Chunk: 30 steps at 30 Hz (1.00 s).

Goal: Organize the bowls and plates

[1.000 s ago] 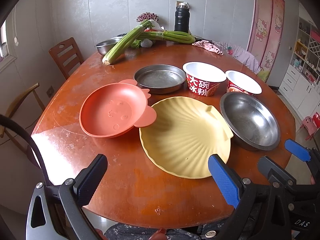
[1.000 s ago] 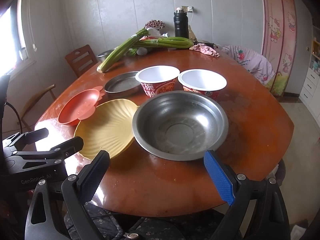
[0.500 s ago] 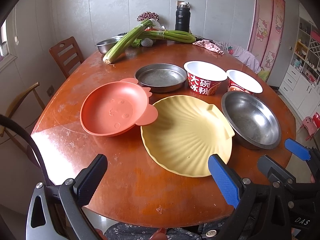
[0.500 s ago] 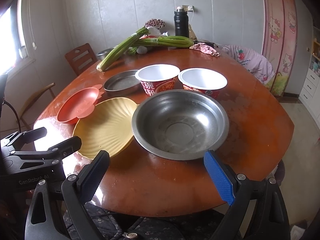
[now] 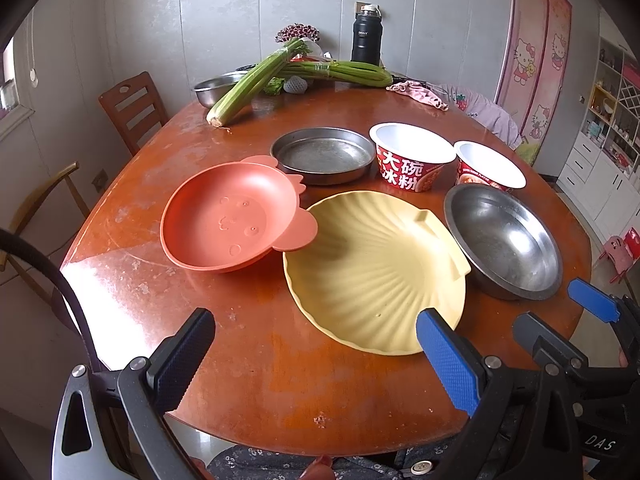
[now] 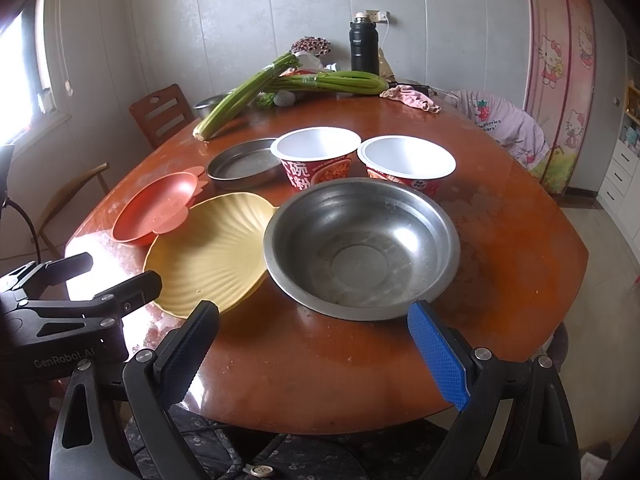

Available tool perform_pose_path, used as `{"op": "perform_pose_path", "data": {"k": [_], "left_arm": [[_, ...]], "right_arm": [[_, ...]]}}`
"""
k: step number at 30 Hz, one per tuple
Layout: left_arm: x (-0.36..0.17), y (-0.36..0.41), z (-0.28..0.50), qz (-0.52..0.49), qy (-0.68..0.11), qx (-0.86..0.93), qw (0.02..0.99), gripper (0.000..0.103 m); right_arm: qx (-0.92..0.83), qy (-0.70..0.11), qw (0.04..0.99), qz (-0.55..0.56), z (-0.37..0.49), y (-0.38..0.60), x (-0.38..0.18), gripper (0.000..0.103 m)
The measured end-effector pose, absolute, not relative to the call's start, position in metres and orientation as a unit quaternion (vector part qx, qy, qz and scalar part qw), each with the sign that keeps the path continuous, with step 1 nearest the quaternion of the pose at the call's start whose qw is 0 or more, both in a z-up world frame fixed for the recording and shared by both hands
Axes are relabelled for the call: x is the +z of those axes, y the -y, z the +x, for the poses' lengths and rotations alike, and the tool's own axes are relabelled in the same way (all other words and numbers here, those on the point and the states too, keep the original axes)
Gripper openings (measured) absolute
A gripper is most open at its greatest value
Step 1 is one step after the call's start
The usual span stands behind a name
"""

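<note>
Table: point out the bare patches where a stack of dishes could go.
Free: the table's near-left corner beside the orange bowl, and the right side past the steel bowl. Crowded: the middle and the far edge under the celery.

Table (image 5: 248, 360) w/ yellow plate (image 5: 372, 272) just ahead of left fingers (image 5: 444, 356), orange bowl (image 5: 228, 220) beyond; steel bowl (image 6: 360, 248) ahead of right fingers (image 6: 436, 352).

Two paper bowls (image 5: 412, 158) (image 5: 489, 166), three metal dishes (image 5: 502, 240) (image 5: 324, 154) (image 5: 214, 90), one orange bowl (image 5: 230, 216), one yellow plate (image 5: 372, 272), two celery bunches (image 5: 248, 84) (image 5: 344, 72).
</note>
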<state>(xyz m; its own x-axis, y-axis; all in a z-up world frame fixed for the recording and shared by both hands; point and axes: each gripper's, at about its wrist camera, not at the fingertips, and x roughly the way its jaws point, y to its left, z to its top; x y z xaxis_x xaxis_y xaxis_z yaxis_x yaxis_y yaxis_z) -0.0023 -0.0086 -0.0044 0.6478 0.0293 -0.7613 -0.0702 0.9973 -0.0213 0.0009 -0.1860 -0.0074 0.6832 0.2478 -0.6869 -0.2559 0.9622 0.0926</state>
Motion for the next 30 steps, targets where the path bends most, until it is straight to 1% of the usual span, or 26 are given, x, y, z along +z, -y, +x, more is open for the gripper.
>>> {"op": "perform_pose_path", "data": {"k": [16, 30], "left_arm": [[-0.002, -0.003, 0.004, -0.033, -0.421, 0.037, 0.906, 0.101], [0.010, -0.045, 0.012, -0.062, -0.413, 0.072, 0.906, 0.101]], "right_arm": [[0.150, -0.356, 0.922, -0.015, 0.005, 0.176, 0.005, 0.096], [0.208, -0.358, 0.910, -0.036, 0.036, 0.134, 0.028, 0.096]]}}
